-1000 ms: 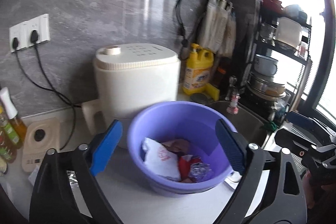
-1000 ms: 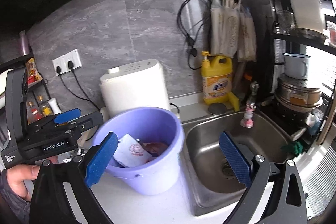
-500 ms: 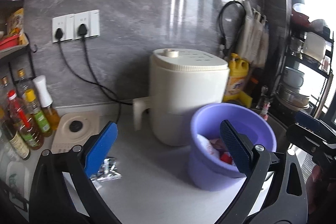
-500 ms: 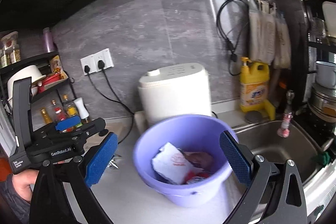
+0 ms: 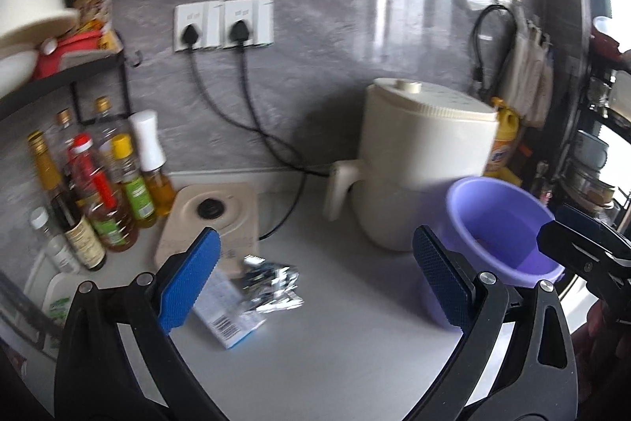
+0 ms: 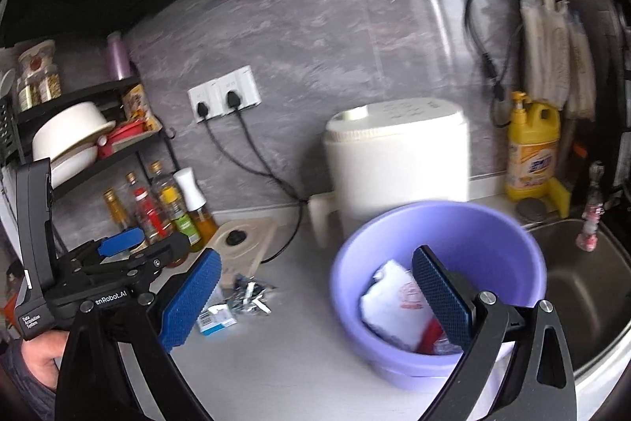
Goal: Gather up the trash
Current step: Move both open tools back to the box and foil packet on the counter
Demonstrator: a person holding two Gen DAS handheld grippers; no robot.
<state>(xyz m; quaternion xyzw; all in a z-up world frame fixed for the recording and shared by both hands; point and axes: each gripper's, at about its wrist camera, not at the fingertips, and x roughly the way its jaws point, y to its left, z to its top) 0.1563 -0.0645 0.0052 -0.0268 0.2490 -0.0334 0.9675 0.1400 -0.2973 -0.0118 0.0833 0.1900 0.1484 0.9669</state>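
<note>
A purple plastic basin [image 6: 437, 287] is stood on the pale grey countertop [image 5: 335, 342], just in front of a cream-coloured appliance [image 6: 398, 160] and just beside the steel sink [image 6: 583, 287]. Inside the basin a white wrapper with red print [image 6: 394, 306] is seen, with a red scrap and a bit of crinkled foil beneath it; these last are partly hidden behind a blue pad of the right gripper [image 6: 315, 302]. In the left wrist view only the basin's inner wall is shown, and its contents are cut off by the rim.

Loose trash is left on the countertop, well apart from the basin: a crumpled silver foil wrapper [image 5: 272, 283] and, touching it, a flat white-and-blue packet with a barcode [image 5: 228, 314]. Both are lain beside a beige square board [image 5: 213, 219]. The packet is partly covered by a pad of the left gripper [image 5: 315, 283]; its print is too blurred to be read.

A cluster of oil and sauce bottles [image 5: 94, 184] is stood at the wall under a black shelf [image 6: 79, 129]. A yellow detergent bottle [image 6: 532, 148] is set by the sink.

Left gripper: jaws spread wide, nothing held, hung over the foil and packet. Right gripper: jaws spread wide, nothing held, over the basin's near edge.
</note>
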